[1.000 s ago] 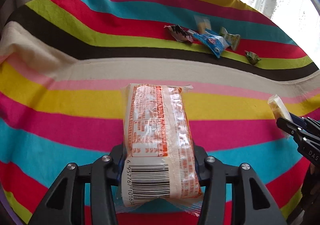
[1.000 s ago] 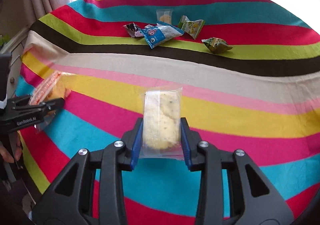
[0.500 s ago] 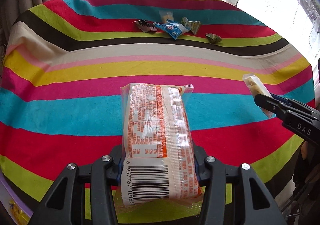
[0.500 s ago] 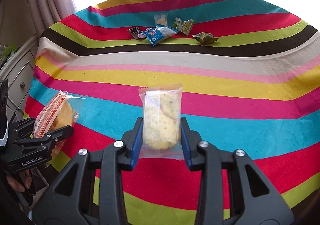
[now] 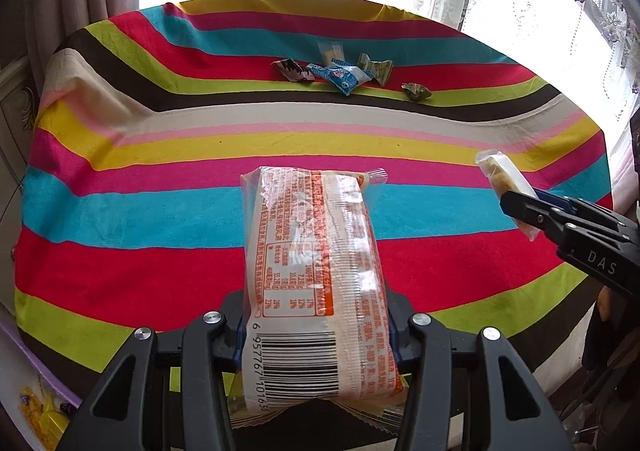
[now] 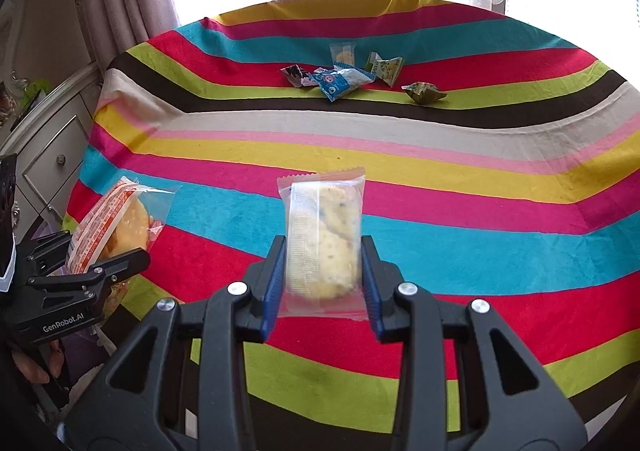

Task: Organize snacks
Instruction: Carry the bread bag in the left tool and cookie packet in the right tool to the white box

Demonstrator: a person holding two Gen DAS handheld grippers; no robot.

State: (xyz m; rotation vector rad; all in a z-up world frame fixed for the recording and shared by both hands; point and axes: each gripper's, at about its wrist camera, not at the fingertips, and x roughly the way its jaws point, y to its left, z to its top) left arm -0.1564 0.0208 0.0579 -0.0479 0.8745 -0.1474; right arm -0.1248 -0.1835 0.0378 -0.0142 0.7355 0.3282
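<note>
My left gripper (image 5: 316,335) is shut on a large orange-printed bread packet (image 5: 316,271) with a barcode, held above the near edge of the striped table; it also shows in the right wrist view (image 6: 108,227). My right gripper (image 6: 323,275) is shut on a small clear-wrapped cake (image 6: 324,239), held above the table's near side; it shows in the left wrist view (image 5: 504,181) at the right. Several small snack packets lie at the far side: a blue one (image 5: 340,75), a dark one (image 5: 292,69), a pale green one (image 5: 376,69) and a green one (image 5: 416,91).
The round table wears a bright striped cloth (image 5: 160,219). A clear small packet (image 6: 343,53) lies behind the blue one. A white drawer cabinet (image 6: 52,155) stands left of the table. Curtains and a bright window are behind.
Both grippers have pulled back and up from the table with their packets still held; more of the table and its near edge shows now.
</note>
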